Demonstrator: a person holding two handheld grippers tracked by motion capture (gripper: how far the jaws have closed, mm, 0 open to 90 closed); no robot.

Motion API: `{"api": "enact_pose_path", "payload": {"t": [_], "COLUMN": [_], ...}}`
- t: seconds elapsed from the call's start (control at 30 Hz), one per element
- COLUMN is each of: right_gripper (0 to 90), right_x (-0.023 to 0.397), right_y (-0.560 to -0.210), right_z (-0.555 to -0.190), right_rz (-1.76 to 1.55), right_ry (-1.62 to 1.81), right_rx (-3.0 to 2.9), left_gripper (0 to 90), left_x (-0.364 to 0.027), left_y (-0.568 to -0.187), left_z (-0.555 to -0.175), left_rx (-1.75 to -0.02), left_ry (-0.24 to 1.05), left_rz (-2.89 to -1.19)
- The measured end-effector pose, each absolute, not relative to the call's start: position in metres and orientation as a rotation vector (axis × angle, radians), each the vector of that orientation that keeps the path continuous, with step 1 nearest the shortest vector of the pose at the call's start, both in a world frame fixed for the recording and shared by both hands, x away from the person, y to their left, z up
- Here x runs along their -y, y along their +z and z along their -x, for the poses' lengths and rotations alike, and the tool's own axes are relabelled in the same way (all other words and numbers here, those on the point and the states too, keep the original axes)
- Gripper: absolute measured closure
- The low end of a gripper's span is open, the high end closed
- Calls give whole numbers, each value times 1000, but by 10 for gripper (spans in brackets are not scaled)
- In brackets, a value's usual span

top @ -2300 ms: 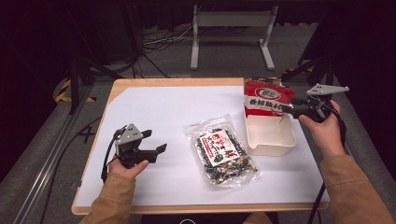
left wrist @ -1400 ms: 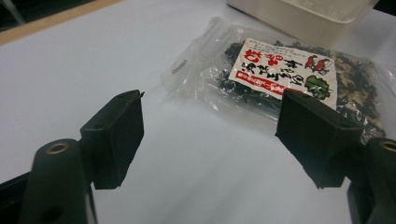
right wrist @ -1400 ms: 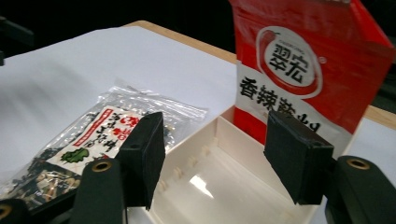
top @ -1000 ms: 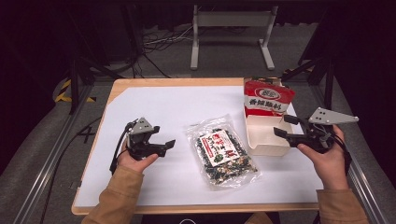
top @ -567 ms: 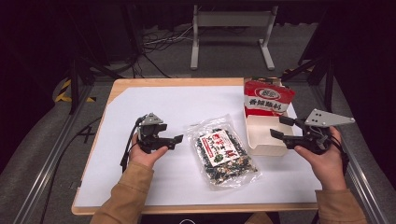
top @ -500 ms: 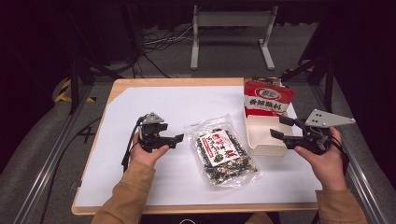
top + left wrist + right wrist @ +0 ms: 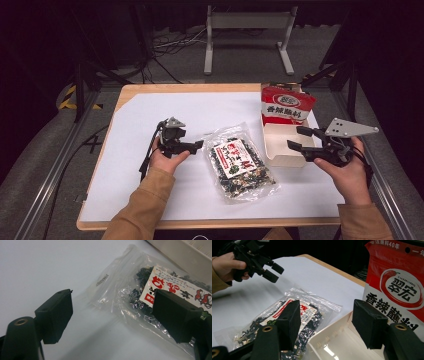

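The left gripper point(image 7: 196, 145) hovers low over the white table cover point(image 7: 150, 115), jaws spread wide with nothing between them, tips just short of the near-left edge of the clear bag of dark dried food point(image 7: 240, 165). In the left gripper view the bag's sealed transparent edge point(image 7: 105, 290) lies between the two jaws' lines, apart from both pads. Bare white cover lies left of and behind this gripper, out to the table's wooden rim point(image 7: 120, 92).

The right gripper point(image 7: 296, 139) is also open and empty, its jaws reaching over the right side of the white open box point(image 7: 280, 160). The red seasoning packet point(image 7: 287, 104) stands upright in the box's far end. The bag lies flat just left of the box, its right edge close to the box wall. Between the bag and the table's near edge the cover is bare.
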State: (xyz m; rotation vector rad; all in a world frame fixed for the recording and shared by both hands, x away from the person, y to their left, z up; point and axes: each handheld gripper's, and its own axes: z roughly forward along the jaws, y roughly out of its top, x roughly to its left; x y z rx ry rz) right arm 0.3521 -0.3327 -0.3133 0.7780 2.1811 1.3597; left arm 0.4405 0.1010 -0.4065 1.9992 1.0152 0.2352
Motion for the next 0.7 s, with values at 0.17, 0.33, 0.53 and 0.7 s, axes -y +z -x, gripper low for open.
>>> {"api": "enact_pose_path", "payload": {"t": [0.17, 0.33, 0.53, 0.7], "right_gripper": [396, 390, 387, 387], "right_x": [332, 328, 327, 325], "right_y": [-314, -316, -318, -319], "right_z": [-353, -353, -353, -354], "right_rz": [-781, -777, -774, -771], "right_ry": [1356, 1344, 1344, 1343], "right_rx": [-2189, -2203, -2209, -2218], "left_gripper": [174, 172, 180, 174], "left_x": [-91, -79, -72, -67], "left_y": [-408, -408, -416, -419], "left_z": [-447, -453, -461, -468], "left_rx": [-1010, -999, -1032, -1054], "left_ry": [216, 211, 144, 125], "left_rz": [-2035, -2047, -2079, -2091]}}
